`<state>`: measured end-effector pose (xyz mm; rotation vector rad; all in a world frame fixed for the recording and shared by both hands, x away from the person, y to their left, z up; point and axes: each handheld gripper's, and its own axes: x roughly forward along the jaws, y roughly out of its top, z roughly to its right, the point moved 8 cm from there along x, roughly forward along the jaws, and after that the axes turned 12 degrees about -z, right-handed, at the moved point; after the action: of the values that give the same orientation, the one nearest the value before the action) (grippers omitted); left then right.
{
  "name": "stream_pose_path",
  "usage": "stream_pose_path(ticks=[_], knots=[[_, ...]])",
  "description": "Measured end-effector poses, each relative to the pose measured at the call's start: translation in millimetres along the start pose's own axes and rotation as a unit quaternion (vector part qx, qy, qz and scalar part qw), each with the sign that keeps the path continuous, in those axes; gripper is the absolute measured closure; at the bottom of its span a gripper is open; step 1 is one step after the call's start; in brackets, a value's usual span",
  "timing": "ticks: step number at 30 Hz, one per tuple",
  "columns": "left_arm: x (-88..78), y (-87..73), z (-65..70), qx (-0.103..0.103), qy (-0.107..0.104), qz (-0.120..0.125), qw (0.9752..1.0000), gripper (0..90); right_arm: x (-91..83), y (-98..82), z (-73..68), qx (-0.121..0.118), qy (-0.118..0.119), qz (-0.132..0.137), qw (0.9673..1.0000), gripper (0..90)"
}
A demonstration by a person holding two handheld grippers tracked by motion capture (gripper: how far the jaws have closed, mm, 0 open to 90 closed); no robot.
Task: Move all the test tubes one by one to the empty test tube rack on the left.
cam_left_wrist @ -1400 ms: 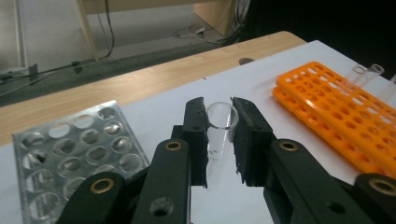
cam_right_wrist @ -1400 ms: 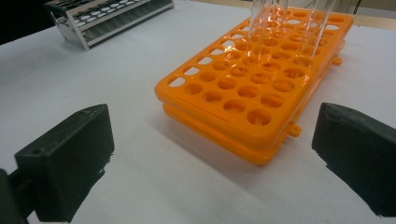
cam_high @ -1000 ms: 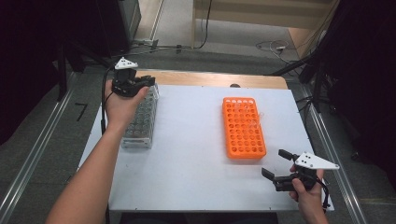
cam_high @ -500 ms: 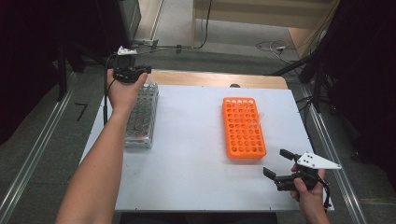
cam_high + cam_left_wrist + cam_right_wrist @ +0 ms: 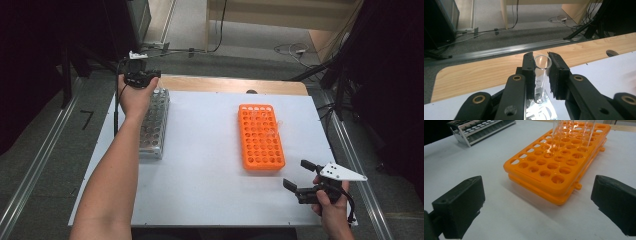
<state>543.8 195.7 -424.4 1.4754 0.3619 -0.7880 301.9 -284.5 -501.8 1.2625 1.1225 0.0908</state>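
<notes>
Between the closed jaws of the left gripper (image 5: 541, 72) stands 1 clear tube (image 5: 541, 75), its foot at the far end of the metal rack (image 5: 152, 125). The step looks like lifting it out; next comes a straight pull upward, then carrying it to the orange rack (image 5: 260, 135), which already holds a few clear tubes (image 5: 571, 131). The right gripper (image 5: 300, 175) waits with jaws wide apart, holding nothing.

I'm seeing an orange rack (image 5: 261, 136) showing beside a silver rack (image 5: 152, 125); a clear tube (image 5: 541, 75) is sitting between black jaws.
</notes>
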Motion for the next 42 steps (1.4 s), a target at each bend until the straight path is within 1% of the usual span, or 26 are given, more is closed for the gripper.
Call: stream_pose_path(ticks=[5, 11, 16, 22, 26, 30, 32, 34, 35, 37, 38, 42], knots=[[10.4, -5.0, 3.3, 0.015, 0.010, -0.017, 0.9997, 75.5, -0.2, 0.3, -0.1, 0.001, 0.002, 0.000, 1.0000, 0.0], [19.2, -10.0, 5.6, 0.023, 0.016, -0.030, 0.9992, 75.5, -0.4, 0.2, -0.3, 0.000, 0.003, 0.000, 1.0000, 0.0], [24.7, -15.3, 3.3, 0.013, 0.013, -0.038, 0.9991, 75.5, -0.1, 0.0, 0.2, 0.000, 0.002, 0.001, 1.0000, 0.0], [32.4, -22.1, 3.0, 0.017, 0.011, -0.055, 0.9983, 75.4, 0.7, 0.2, -0.3, -0.002, 0.002, 0.001, 1.0000, 0.0], [37.6, -25.6, 3.5, 0.014, 0.010, -0.063, 0.9979, 75.4, 1.1, -0.3, -0.4, -0.002, 0.001, -0.001, 1.0000, 0.0], [39.5, -27.3, 3.3, 0.005, 0.005, -0.068, 0.9976, 75.2, 1.1, -0.8, -0.3, 0.002, 0.001, -0.002, 1.0000, 0.0], [39.2, -27.4, 2.8, 0.003, 0.006, -0.069, 0.9976, 75.0, 1.4, -0.6, -0.3, 0.003, 0.002, -0.002, 1.0000, 0.0], [38.8, -27.5, 3.0, 0.001, 0.004, -0.071, 0.9975, 74.2, 1.9, -0.3, -0.4, 0.001, 0.003, -0.002, 1.0000, 0.0], [38.5, -27.6, 3.1, 0.000, 0.006, -0.073, 0.9973, 71.7, 2.3, -0.3, -0.5, 0.001, 0.002, -0.002, 1.0000, 0.0], [37.5, -27.1, 3.0, -0.002, 0.018, -0.073, 0.9971, 58.5, 2.9, -0.4, -0.7, 0.002, 0.005, -0.003, 1.0000, 0.0], [36.4, -26.4, 3.6, -0.002, 0.021, -0.072, 0.9972, 52.9, 2.9, -0.2, -0.8, 0.003, 0.006, -0.003, 1.0000, 0.0], [30.6, -24.2, 8.2, -0.007, 0.001, -0.058, 0.9983, 39.2, 3.2, 0.2, -1.7, 0.004, 0.006, -0.004, 1.0000, 0.0]])
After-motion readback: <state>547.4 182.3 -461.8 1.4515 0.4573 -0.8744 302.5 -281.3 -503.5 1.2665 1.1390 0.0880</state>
